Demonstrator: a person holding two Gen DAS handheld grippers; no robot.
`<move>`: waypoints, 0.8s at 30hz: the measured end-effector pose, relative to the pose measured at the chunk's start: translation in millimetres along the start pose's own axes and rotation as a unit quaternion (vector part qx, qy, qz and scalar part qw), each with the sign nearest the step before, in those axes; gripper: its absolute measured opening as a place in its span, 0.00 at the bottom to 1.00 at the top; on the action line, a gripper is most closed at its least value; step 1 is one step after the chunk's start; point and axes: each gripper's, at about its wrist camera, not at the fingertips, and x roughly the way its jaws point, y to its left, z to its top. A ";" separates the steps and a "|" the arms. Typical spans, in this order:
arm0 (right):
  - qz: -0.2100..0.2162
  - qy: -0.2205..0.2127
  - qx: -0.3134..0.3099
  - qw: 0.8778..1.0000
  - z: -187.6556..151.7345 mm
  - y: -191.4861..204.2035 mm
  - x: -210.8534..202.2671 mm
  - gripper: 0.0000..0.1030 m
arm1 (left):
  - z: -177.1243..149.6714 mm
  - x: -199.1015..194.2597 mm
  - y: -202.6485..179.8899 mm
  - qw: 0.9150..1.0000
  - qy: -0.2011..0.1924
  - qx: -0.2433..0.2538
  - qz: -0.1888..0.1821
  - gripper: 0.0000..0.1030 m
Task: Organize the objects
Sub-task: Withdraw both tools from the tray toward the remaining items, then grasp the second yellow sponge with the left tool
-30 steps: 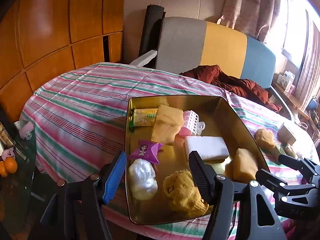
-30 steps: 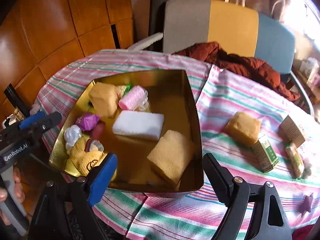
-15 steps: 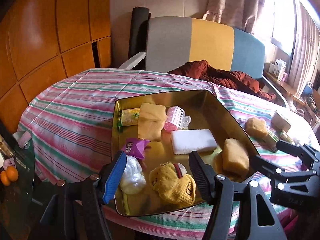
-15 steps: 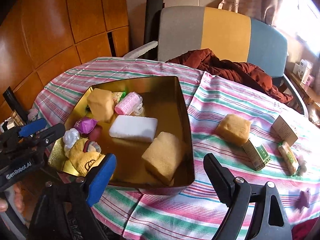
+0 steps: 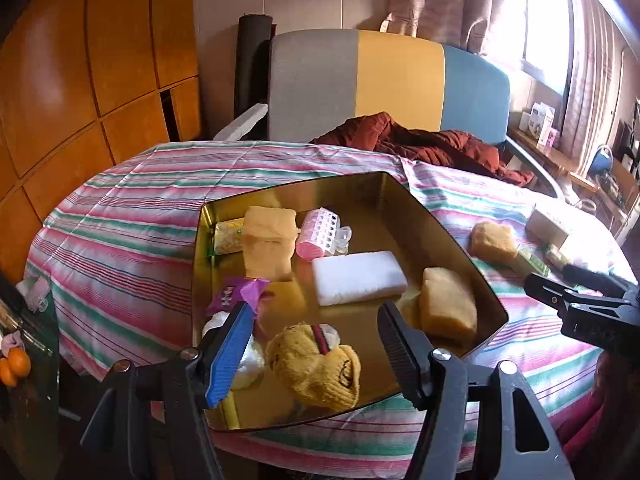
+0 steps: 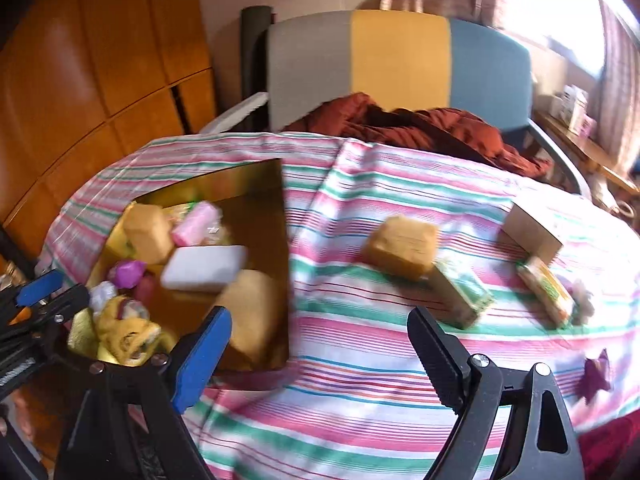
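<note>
A gold tray (image 5: 456,236) (image 6: 256,176) sits on the striped tablecloth with several items in it: a white sponge (image 5: 358,278), yellow sponges, a pink roller (image 5: 319,228), a purple packet (image 5: 236,294) and a yellow knit toy (image 5: 320,364). My left gripper (image 5: 314,330) hovers open over the tray's near edge, nothing between its fingers. My right gripper (image 6: 320,340) hangs open over bare cloth right of the tray, empty. Beyond it on the cloth lie a yellow sponge (image 6: 402,246), a green box (image 6: 460,292), a second packet (image 6: 546,292) and a cardboard box (image 6: 530,230).
A purple star (image 6: 596,374) lies near the table's right edge. A chair (image 5: 392,84) with a red-brown garment (image 5: 420,144) stands behind the round table. Wooden panels fill the left. Oranges (image 5: 14,366) sit low at the left.
The right gripper has swung to the right, off the tray and over the bare cloth. The left gripper has drifted slightly, so the tray sits a little further right in its view.
</note>
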 end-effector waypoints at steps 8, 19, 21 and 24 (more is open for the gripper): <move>-0.040 0.025 0.069 0.997 -2.6 -75.8 2.4 0.87 | 8.0 9.1 -1.9 0.999 0.018 -0.011 -0.027 0.64; -0.090 0.049 0.045 0.994 19.3 -163.7 9.6 0.88 | 36.2 18.6 -74.1 0.992 0.031 0.081 -0.097 0.64; -0.087 0.062 0.027 0.994 18.7 -171.5 19.6 0.88 | 42.3 22.7 -90.1 0.989 0.035 0.093 -0.111 0.64; -0.056 0.070 0.051 0.995 12.1 -191.2 33.7 0.88 | 53.7 33.3 -119.5 0.984 0.046 0.115 -0.128 0.64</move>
